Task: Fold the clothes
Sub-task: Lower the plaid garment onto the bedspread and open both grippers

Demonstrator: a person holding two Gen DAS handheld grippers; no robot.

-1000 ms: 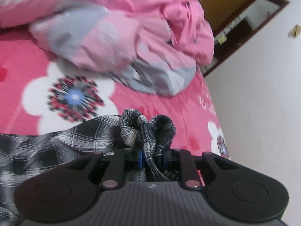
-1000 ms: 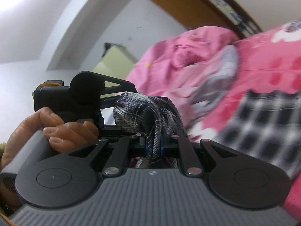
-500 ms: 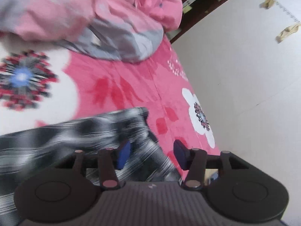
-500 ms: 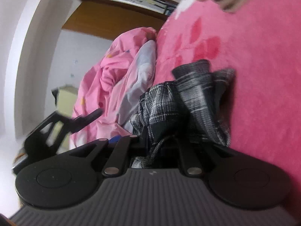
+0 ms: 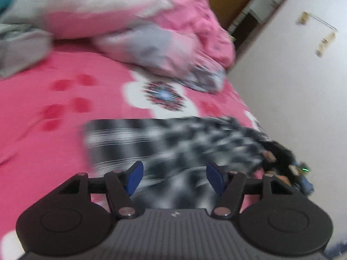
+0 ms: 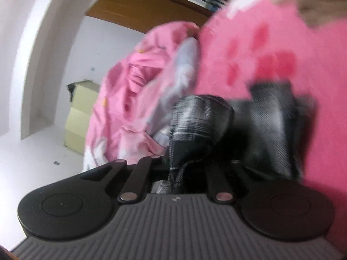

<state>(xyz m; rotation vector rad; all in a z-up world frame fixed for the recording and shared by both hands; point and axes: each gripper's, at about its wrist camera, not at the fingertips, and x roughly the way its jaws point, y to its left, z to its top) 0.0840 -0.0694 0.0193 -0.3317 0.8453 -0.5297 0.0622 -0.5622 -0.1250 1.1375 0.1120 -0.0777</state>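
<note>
While both views are motion-blurred, the main things read clearly. Left wrist view, left to right: pink bedsheet w/ white flower print (image 5: 43, 82) covers the bed; a rumpled pink-and-grey quilt (image 5: 134, 32) is heaped from 10 to 1 o'clock. Black-and-white plaid fabric garment (image 5: 173, 140) lies flat on the sheet from centre out to 3 o'clock, its near edge running under the left gripper (image 5: 174, 174). That gripper's fingers (image 5: 135, 174) are spread wide, blue pads showing, nothing between them, w/ plaid cloth below. At 3–4 o'clock the garment's far end bunches into a dark blur; can't make out what's there. White wall and a brown door frame at 1–2 o'clock.

Right wrist view, left to right: white wall and pale yellow boxes (image 6: 80, 117) at 9 o'clock, the quilt at 10–12, sheet at 1–3. Right gripper (image 6: 186, 169) has its fingers drawn close, pinching a bunched fold of the plaid garment, which bulges up just above the tips and trails off toward 3 o'clock on the sheet.
</note>
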